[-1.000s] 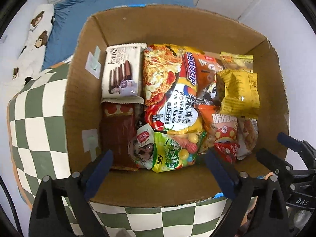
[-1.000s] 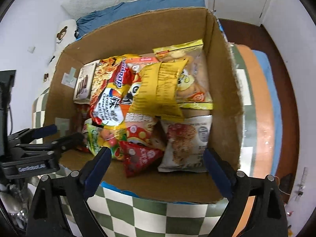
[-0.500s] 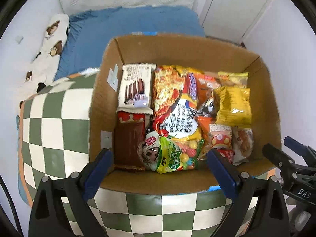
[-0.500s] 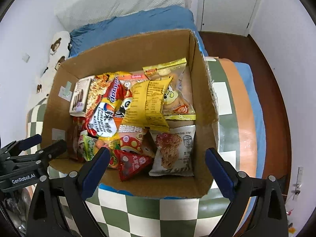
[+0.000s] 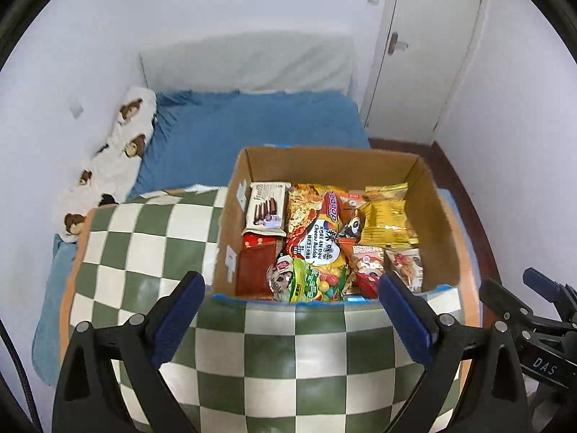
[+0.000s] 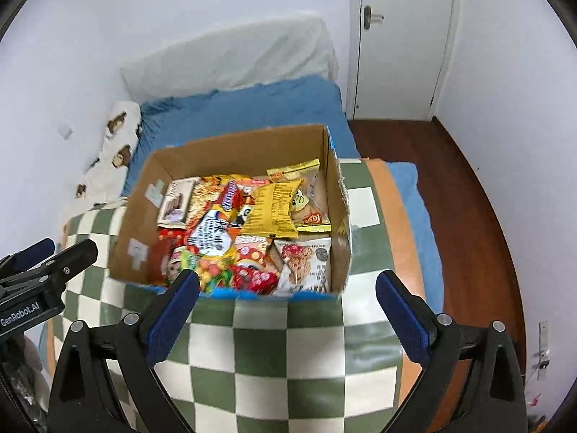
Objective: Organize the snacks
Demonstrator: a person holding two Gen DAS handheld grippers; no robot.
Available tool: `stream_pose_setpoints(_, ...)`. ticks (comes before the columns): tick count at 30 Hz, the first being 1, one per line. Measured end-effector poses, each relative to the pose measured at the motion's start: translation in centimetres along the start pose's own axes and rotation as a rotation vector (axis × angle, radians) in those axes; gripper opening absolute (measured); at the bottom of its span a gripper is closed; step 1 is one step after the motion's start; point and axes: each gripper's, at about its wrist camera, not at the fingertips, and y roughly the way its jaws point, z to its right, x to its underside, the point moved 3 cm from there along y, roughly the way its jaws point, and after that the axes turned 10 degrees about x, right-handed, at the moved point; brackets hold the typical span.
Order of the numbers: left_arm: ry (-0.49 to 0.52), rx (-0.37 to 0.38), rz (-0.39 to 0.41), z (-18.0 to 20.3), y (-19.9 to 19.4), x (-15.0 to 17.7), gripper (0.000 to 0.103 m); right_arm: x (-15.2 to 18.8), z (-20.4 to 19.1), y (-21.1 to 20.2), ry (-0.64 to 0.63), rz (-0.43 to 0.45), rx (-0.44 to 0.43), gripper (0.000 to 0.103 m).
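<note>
An open cardboard box [image 5: 331, 164] sits on a green-and-white checked cushion [image 5: 144, 238]. It holds several snack packs: a wafer pack [image 5: 265, 211], a Korean noodle pack [image 5: 317, 238], a yellow pack [image 5: 386, 225], a green candy pack [image 5: 317, 285] and a cookie pack [image 6: 306, 263]. My left gripper [image 5: 290, 303] is open and empty, in front of the box. My right gripper [image 6: 286, 297] is open and empty, also in front of the box [image 6: 230, 148]. Each gripper shows at the edge of the other's view.
A blue bed [image 5: 252, 126] with a bear-print pillow [image 5: 108, 166] lies behind the box. A white door [image 6: 400, 43] stands at the back right. A wooden floor [image 6: 468, 198] runs on the right.
Both grippers have pulled back and up from the box, which now looks smaller and farther. Both stay open and empty.
</note>
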Motion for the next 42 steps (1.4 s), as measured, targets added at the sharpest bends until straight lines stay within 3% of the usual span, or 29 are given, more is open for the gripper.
stream_pose_setpoints(3,0.010,0.004,0.043,0.7,-3.1,1.3,0.099,1.4,0.5,-3.3,0.003,0.047,-0.004,0.100)
stream_pose_setpoints(12,0.043,0.006,0.068,2.7,-8.7,4.9,0.099,5.2,1.7,-12.1,0.008,0.160,-0.007,0.100)
stream_pose_setpoints(21,0.066,-0.014,0.109,3.7,-13.4,6.5,0.099,7.3,2.5,-18.2,-0.004,0.223,-0.015,0.100)
stream_pose_setpoints(32,0.068,0.003,0.133,4.6,-15.4,7.0,0.099,7.7,2.5,-21.8,-0.025,0.276,-0.018,0.101)
stream_pose_setpoints(42,0.055,-0.016,0.131,4.0,-13.7,5.8,0.099,6.7,2.5,-20.0,-0.023,0.272,0.004,0.102)
